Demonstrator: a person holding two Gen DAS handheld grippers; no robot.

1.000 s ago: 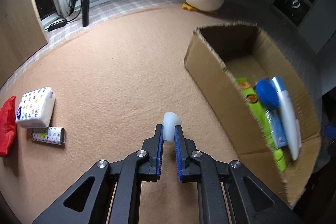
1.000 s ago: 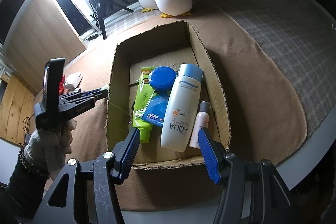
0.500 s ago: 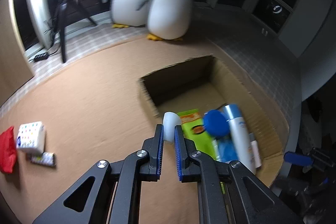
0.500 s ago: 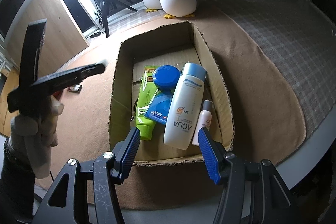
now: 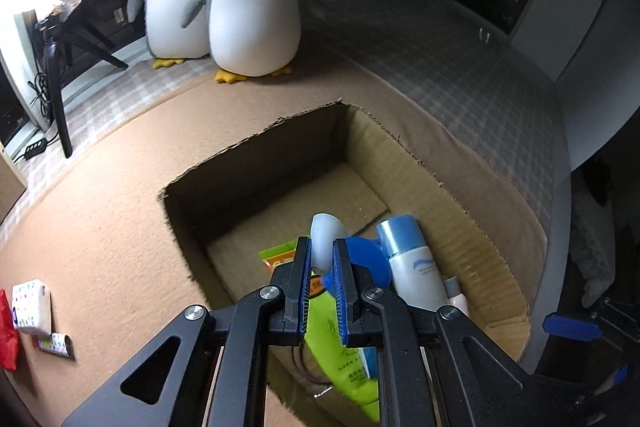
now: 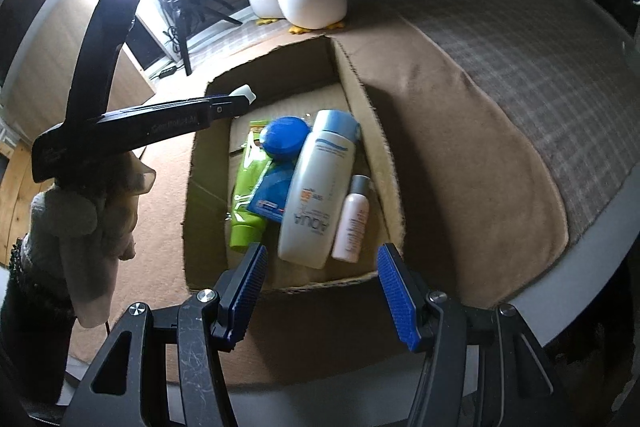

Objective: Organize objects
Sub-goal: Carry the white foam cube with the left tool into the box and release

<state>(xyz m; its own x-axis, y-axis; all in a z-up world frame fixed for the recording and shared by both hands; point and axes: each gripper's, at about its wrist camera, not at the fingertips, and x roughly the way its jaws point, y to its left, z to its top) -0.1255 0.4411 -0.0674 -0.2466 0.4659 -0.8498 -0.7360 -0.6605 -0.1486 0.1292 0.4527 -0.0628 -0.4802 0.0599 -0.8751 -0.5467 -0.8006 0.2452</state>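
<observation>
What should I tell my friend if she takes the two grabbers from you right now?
Left gripper: jaws opening, small white object between them, over the cardboard box.
Right gripper: open, empty, at the box's near edge.
Done: green tube, blue jar, sunscreen bottle and small pink bottle lie in the box.
Left: the white piece drops in; patterned tissue pack, small patterned pack and red item wait on the mat.

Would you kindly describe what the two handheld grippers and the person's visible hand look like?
Both grippers have black metal frames with triangular cut-outs, silver screws and blue ribbed pads on the fingers. The right gripper shows fine scratches on its frame. The left gripper carries white lettering on its side, too blurred to read. The left hand wears a pale fabric glove above a dark sleeve.
</observation>
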